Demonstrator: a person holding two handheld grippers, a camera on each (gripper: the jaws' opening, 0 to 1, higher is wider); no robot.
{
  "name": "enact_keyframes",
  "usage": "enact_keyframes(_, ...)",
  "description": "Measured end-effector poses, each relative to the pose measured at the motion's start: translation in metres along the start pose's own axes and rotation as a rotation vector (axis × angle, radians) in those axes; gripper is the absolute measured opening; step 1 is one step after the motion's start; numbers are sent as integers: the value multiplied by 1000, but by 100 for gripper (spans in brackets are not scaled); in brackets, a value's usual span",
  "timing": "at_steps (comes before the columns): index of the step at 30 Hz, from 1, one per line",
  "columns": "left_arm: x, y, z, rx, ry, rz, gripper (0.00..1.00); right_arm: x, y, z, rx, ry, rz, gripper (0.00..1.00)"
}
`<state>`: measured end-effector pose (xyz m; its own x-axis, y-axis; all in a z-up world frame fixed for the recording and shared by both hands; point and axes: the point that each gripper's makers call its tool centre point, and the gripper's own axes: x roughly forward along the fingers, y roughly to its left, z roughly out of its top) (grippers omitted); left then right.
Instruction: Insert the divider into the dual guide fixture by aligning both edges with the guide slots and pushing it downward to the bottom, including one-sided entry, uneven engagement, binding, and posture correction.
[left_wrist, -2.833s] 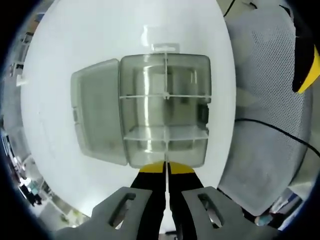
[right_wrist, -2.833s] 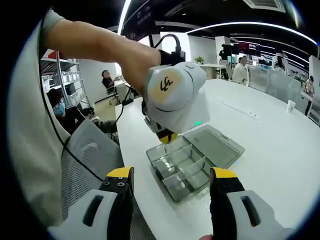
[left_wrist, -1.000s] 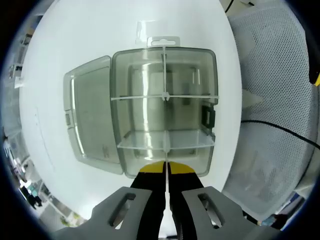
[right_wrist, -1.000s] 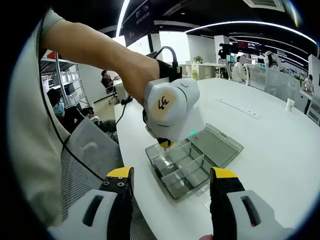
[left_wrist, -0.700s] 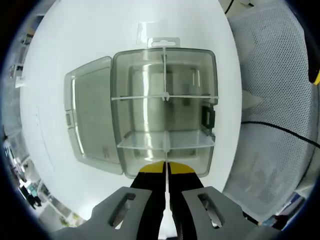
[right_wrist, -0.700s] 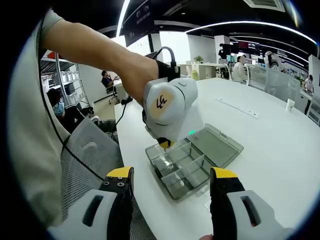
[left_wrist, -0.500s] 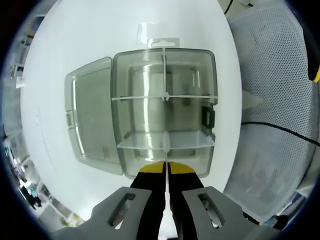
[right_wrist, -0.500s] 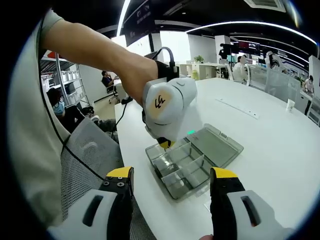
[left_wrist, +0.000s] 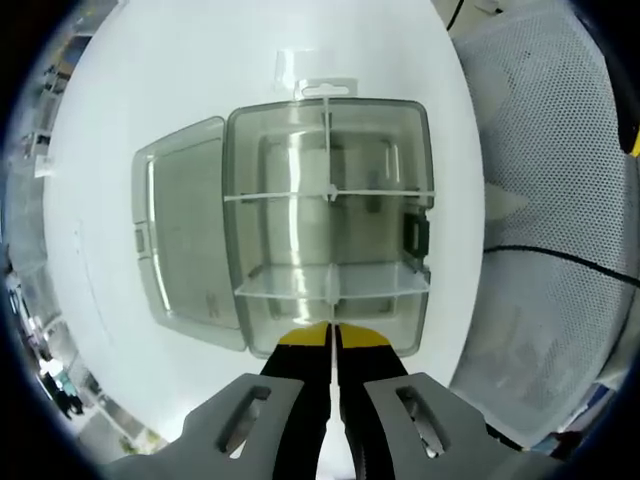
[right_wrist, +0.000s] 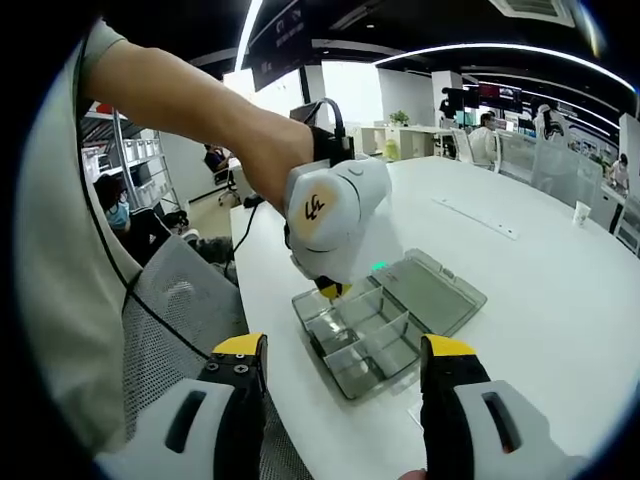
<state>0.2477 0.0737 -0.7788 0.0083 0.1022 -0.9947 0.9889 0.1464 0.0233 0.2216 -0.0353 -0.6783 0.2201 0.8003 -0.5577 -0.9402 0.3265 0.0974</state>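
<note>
A clear grey compartment box (left_wrist: 229, 170) lies on the white table, its lid (left_wrist: 185, 240) swung flat to the left. Two cross walls (left_wrist: 280, 195) span it. My left gripper (left_wrist: 331, 336) is shut on a thin clear divider (left_wrist: 331, 300), seen edge-on, which runs along the box's centre line over the near end wall. In the right gripper view the left gripper (right_wrist: 329, 289), in a person's hand, points down at the near-left end of the box (right_wrist: 372, 385). My right gripper (right_wrist: 342, 352) hangs well short of the box, open, nothing between its jaws.
A grey mesh chair back (left_wrist: 545, 180) with a black cable (left_wrist: 560, 260) across it borders the table's edge on the right. A small clear piece (left_wrist: 300, 62) lies beyond the box. A paper cup (right_wrist: 583, 212) stands far off. People sit in the background.
Since 2.8 s ago the left gripper has come down closer to the box with the divider. Over the last second it has barely shifted. The right gripper has stayed put.
</note>
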Motion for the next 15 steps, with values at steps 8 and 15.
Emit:
enact_keyframes(8, 0, 0, 0, -14, -16, 6, 0, -1, 1, 0, -5, 1, 0, 59)
enact_keyframes(15, 0, 0, 0, -15, -31, 15, 0, -1, 2, 2, -11, 1, -1, 60)
